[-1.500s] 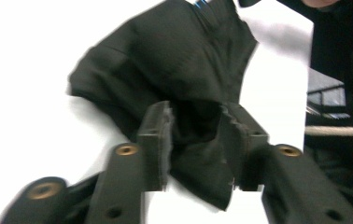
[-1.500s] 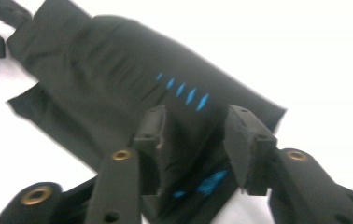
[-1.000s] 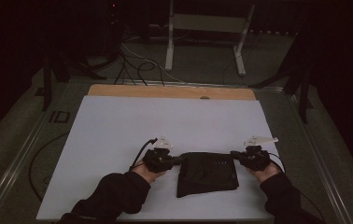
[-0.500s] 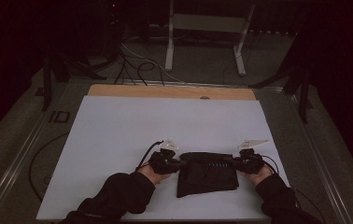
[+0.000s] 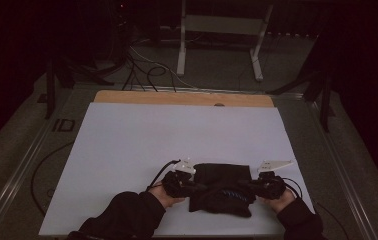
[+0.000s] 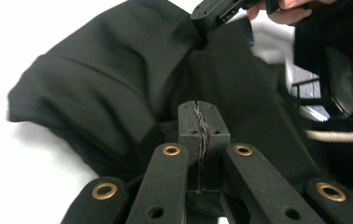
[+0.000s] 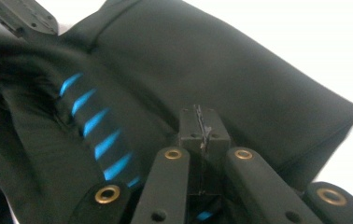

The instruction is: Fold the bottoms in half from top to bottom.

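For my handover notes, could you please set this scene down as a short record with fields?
Surface: white sheet on a wooden-edged table
Item: black folded fabric garment with blue stripes, near the front edge
Left gripper: jaws shut on the garment's left side
Right gripper: jaws shut on its right side
Holder: a person in dark sleeves

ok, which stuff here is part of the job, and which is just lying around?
In the job:
- black garment
- left gripper, shut on its edge
- right gripper, shut on the other edge
- white mat under it

Lying about:
- floor cables
- metal stand
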Demonstrator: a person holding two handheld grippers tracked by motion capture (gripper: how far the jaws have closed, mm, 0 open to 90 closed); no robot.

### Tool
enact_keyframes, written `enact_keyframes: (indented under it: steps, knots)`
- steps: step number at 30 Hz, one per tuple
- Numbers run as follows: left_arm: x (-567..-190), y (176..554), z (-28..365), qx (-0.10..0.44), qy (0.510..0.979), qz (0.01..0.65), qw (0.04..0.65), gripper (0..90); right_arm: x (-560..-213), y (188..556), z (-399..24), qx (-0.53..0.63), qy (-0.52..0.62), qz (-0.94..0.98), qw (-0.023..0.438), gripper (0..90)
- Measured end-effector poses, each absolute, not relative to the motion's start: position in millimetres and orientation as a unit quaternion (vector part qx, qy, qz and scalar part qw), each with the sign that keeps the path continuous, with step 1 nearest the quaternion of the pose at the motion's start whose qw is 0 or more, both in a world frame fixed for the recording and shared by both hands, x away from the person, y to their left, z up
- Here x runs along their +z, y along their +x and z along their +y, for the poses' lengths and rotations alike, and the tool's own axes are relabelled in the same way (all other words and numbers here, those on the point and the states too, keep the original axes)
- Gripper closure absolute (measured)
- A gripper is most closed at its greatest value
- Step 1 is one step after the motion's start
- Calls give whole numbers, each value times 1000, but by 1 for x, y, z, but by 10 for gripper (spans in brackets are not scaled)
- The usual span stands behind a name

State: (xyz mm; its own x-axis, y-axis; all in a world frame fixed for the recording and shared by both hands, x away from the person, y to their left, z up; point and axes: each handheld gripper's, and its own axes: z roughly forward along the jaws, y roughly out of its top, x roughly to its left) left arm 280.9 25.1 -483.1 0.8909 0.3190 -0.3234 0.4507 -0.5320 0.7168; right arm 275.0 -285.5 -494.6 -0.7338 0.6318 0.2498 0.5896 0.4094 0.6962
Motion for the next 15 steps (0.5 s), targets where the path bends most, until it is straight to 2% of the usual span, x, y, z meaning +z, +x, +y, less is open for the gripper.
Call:
enact_keyframes:
  steps: [8, 15]
  knots:
    - [-483, 269, 25, -73, 878, 203, 428, 897, -494, 253, -283, 406, 356, 842, 10, 897]
    - [-486, 268, 29, -69, 877, 204, 430, 896, -488, 241, -288, 407, 356, 840, 30, 897]
